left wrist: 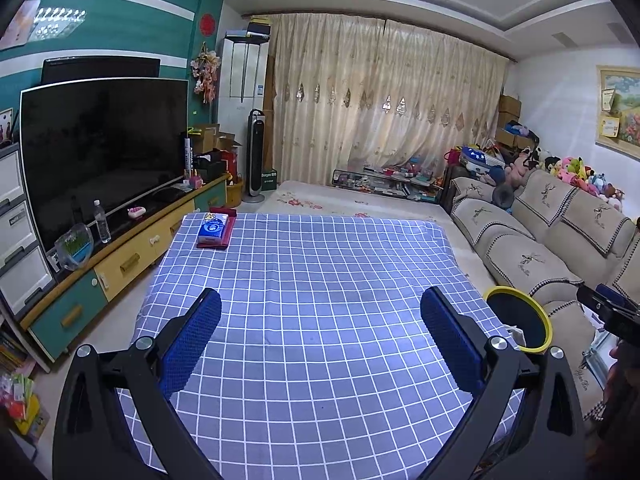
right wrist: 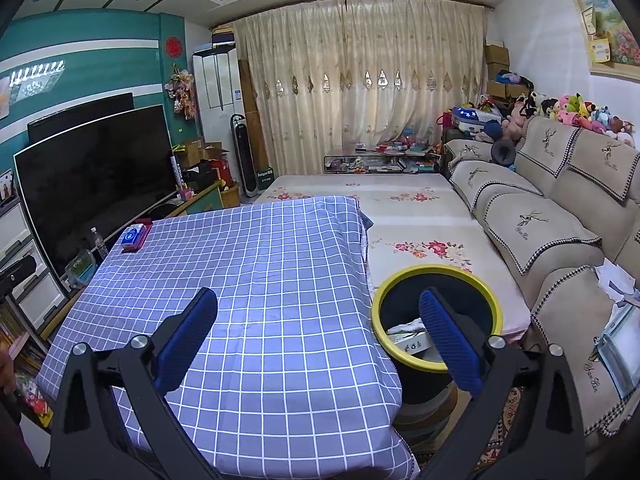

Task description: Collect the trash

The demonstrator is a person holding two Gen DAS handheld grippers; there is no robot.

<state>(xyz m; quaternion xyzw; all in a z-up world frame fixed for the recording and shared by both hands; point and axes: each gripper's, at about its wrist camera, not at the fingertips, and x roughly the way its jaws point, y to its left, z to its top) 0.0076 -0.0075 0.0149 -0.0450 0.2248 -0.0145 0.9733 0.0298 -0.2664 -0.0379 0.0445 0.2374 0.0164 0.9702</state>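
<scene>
A black bin with a yellow rim [right wrist: 436,276] stands on the floor off the table's right edge; white paper scraps and a flat box [right wrist: 406,340] lie inside. The same bin [left wrist: 520,320] shows at the right of the left wrist view. My left gripper [left wrist: 320,332] hovers open over the blue checked tablecloth [left wrist: 304,264], nothing between its blue pads. My right gripper [right wrist: 318,330] is open too, with its left finger over the cloth [right wrist: 248,264] and its right finger in front of the bin's mouth. A blue tissue pack [left wrist: 213,227] on a red tray sits at the far left corner.
A TV [left wrist: 100,152] on a low cabinet runs along the left, with a water bottle [left wrist: 101,221]. A beige sofa [right wrist: 552,220] lines the right, crumpled paper [right wrist: 616,280] on its seat. A floral mat [right wrist: 420,216] lies beyond the bin.
</scene>
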